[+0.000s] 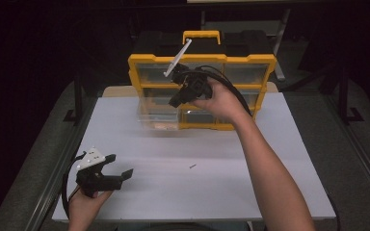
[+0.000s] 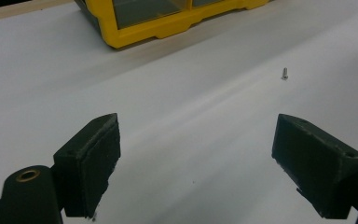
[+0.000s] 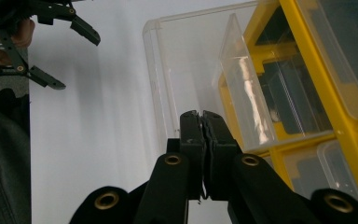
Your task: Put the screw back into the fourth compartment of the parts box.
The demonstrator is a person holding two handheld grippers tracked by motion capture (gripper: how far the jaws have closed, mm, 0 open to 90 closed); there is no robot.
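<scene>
A yellow and black drawer organizer (image 1: 202, 62) stands at the back of the white table (image 1: 270, 183). One clear drawer (image 1: 158, 119) is pulled out at its lower left, also seen from above as the clear drawer (image 3: 168, 65). My right gripper (image 1: 174, 102) hangs over that drawer, tilted down and left; its jaws (image 3: 201, 116) are pressed together and I see nothing between the tips. My left gripper (image 1: 120, 169) rests low at the table's front left, open wide and empty (image 2: 198, 135). A small screw (image 1: 192, 166) lies loose on the table, ahead of the left gripper's right jaw (image 2: 285, 73).
The organizer's yellow frame (image 2: 135, 25) holds several shut clear drawers (image 3: 340, 51). Dark metal rails run along both table sides (image 1: 62, 159). My left gripper (image 3: 51, 46) shows far off in the right gripper view.
</scene>
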